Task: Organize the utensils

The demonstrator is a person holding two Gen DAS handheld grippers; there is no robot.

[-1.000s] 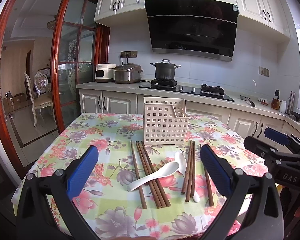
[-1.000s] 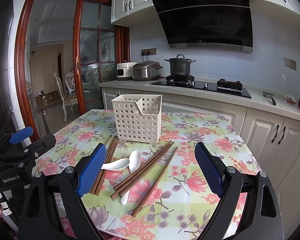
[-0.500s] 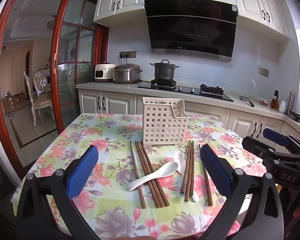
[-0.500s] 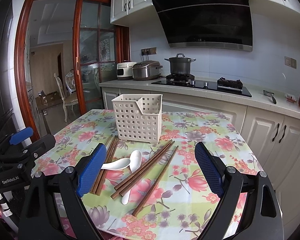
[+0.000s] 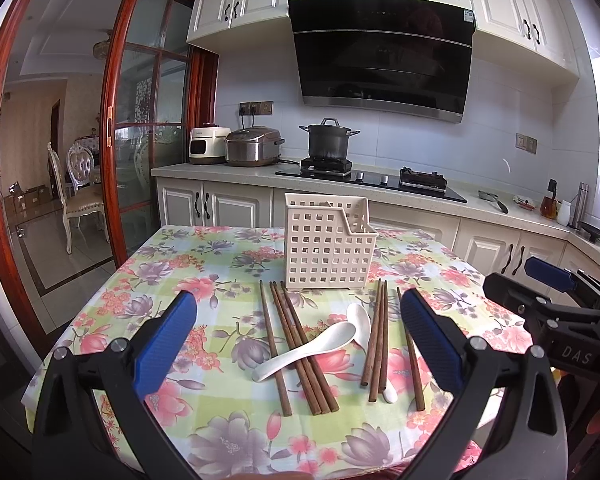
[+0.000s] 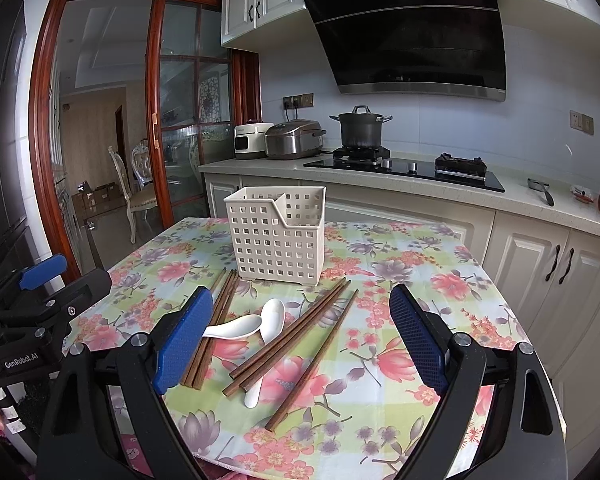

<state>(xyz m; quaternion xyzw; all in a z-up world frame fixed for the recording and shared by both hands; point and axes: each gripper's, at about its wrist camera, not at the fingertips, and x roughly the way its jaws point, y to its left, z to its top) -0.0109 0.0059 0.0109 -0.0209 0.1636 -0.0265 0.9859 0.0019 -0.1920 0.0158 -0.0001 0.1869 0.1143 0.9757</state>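
A cream slotted utensil basket (image 5: 325,242) (image 6: 278,233) stands upright mid-table. In front of it lie several brown chopsticks in a left bunch (image 5: 300,344) (image 6: 216,320) and a right bunch (image 5: 378,336) (image 6: 296,332). Two white ceramic spoons lie among them: one (image 5: 308,350) (image 6: 232,327) across the left bunch, the other (image 5: 362,320) (image 6: 270,316) partly under the right bunch. My left gripper (image 5: 298,340) and right gripper (image 6: 300,340) are both open and empty, held above the table's near edge.
The table carries a floral cloth (image 5: 180,280) (image 6: 420,280). Behind it runs a kitchen counter (image 5: 240,174) with a pot on the hob (image 5: 329,142), a rice cooker (image 5: 254,147) and cabinets. A glass sliding door (image 5: 140,140) is at the left.
Both grippers have drifted very slightly; the utensils and basket have not moved. Both grippers stay open.
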